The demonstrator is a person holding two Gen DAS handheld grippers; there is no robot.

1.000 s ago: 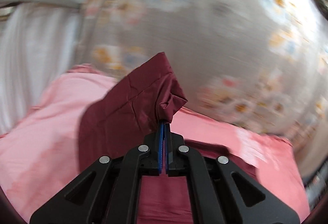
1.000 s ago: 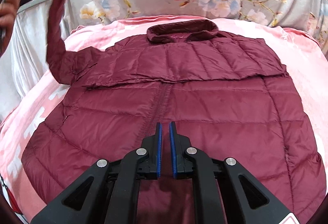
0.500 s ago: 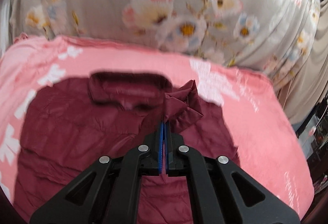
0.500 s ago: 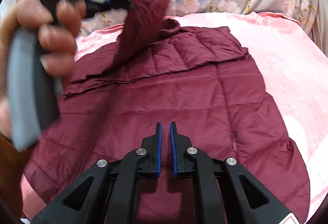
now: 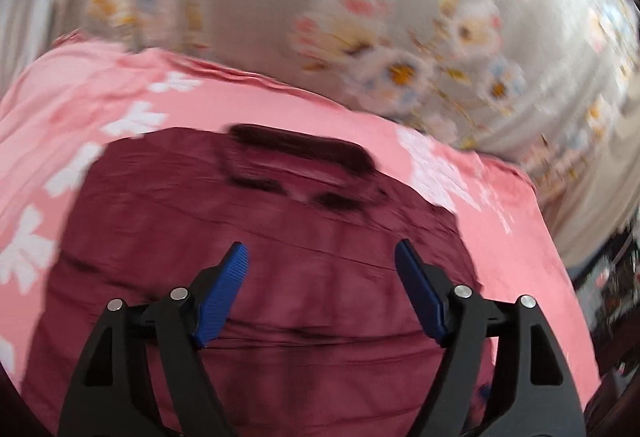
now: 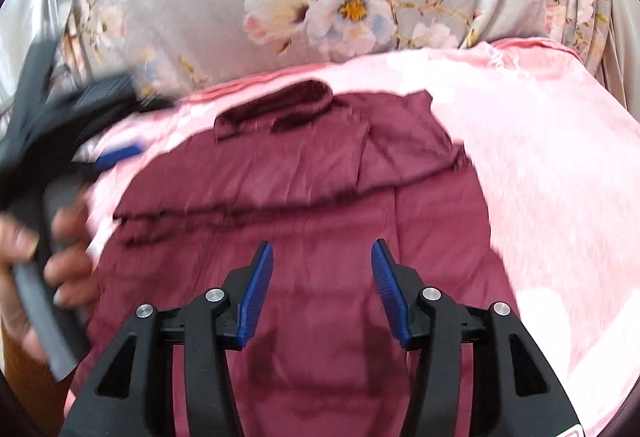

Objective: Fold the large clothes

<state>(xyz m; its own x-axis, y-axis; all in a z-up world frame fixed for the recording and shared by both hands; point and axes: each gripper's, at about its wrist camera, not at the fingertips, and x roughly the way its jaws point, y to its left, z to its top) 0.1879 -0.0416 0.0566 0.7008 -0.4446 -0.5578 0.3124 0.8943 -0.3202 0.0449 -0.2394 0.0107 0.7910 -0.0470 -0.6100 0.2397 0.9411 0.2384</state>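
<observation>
- Left hand-held gripper [image 5: 320, 257]: its blue pads are spreading wide with nothing between them, hovering over the jacket [image 5: 260, 277], probably so the cloth can settle flat.
- Right hand-held gripper [image 6: 322, 265]: jaws are opening too, empty, likely readying for the next fold.
- The maroon jacket is lying on the pink bedspread [image 6: 540, 157], collar [image 6: 276, 109] at the far end, both sleeves apparently folded across the chest.
- Only the right view is showing the person's hand [image 6: 48, 277] gripping the other tool; the left view is blurring the floral cover [image 5: 360, 37] behind.
</observation>
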